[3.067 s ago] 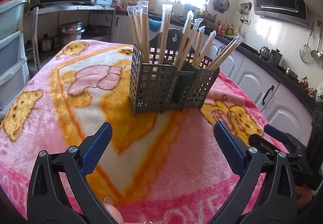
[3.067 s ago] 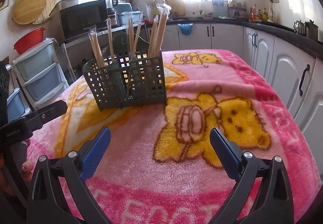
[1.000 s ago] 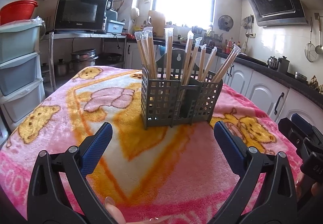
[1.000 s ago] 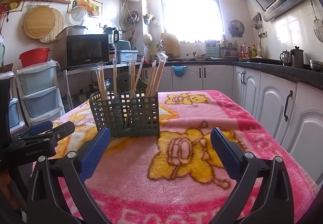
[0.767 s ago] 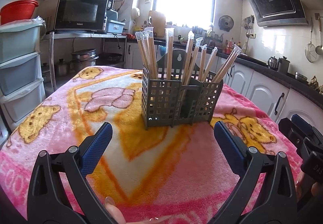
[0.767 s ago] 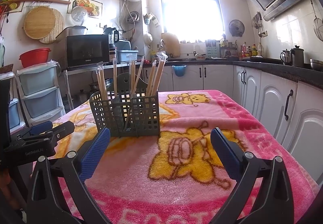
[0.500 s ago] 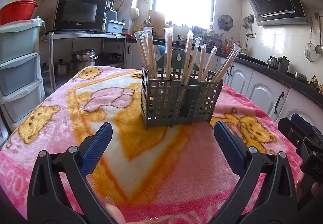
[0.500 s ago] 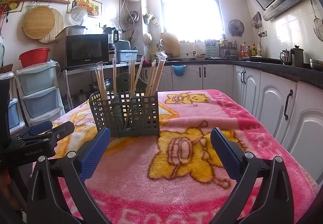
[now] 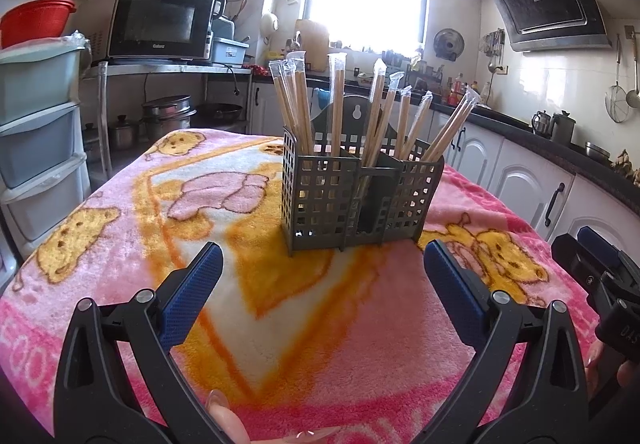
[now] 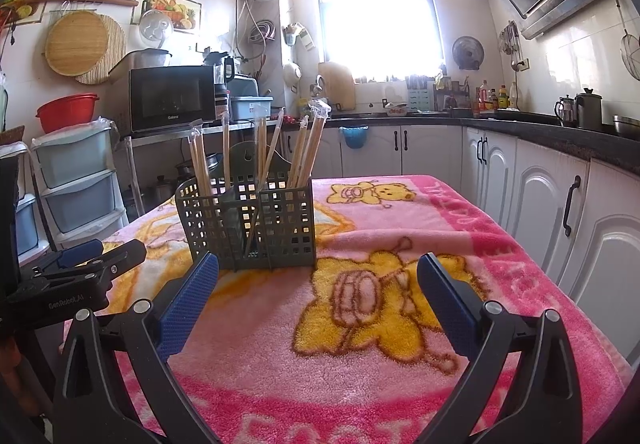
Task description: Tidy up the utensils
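A pink blanket (image 9: 120, 204) printed with yellow bears covers the worktop ahead of the tongs. Beyond it to the left, a black microwave (image 9: 160, 22) sits on a metal shelf, with a red basin (image 10: 66, 112) atop stacked plastic drawers (image 10: 76, 184). Straight ahead a bright window (image 10: 380, 8) glares. Off to the right, white cabinets (image 10: 532, 188) run under a dark counter, below a range hood (image 9: 548, 0).

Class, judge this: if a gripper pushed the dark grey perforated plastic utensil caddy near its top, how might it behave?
The dark grey perforated plastic utensil caddy probably weighs little. Tall wrapped wooden chopsticks lean above its rim, so it may tip. The fluffy pink cartoon blanket likely grips its base, resisting sliding.
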{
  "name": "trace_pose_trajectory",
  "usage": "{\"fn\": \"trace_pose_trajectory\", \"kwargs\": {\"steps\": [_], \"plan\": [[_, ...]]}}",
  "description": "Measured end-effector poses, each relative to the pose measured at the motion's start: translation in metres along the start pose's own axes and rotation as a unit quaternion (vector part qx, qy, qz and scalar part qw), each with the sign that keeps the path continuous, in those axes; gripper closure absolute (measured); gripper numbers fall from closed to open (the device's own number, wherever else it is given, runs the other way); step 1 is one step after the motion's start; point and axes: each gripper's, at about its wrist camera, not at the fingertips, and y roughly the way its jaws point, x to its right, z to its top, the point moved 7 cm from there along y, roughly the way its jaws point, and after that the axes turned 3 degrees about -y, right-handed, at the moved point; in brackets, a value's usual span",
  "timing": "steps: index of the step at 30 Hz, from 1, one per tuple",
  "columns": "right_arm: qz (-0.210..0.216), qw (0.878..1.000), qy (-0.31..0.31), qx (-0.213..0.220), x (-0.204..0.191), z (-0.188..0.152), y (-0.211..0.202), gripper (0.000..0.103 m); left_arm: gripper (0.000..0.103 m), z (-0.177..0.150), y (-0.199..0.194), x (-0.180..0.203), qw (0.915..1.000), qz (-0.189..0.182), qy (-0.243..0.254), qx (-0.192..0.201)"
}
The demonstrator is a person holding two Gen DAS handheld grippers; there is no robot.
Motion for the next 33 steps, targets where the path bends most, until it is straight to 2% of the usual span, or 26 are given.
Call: {"fn": "trace_pose_trajectory", "kwargs": {"steps": [8,20,27,31,33], "plan": [[-0.003,1.0,0.001,-0.007,0.001,-0.001,0.003,0.006,0.01,0.001,-0.001,-0.002,1.0,-0.003,-0.002,0.003],[-0.007,1.0,0.001,-0.006,0.002,-0.001,0.003,0.006,0.01,0.001,0.004,-0.002,0.9996,0.028,0.008,-0.003],[-0.01,1.0,0.006,-0.011,0.004,-0.002,0.004,0.006,0.01,0.002,0.002,0.001,0.9997,0.022,0.013,0.004],[-0.026,0.999,0.02,-0.028,0.015,0.0,0.006,0.006,0.01,0.006,0.008,-0.01,0.9996,0.018,-0.012,-0.021],[-0.049,0.997,0.021,-0.056,0.033,0.004,0.011,0.006,0.01,0.011,0.015,-0.026,0.9978,0.039,-0.019,-0.05]]}}
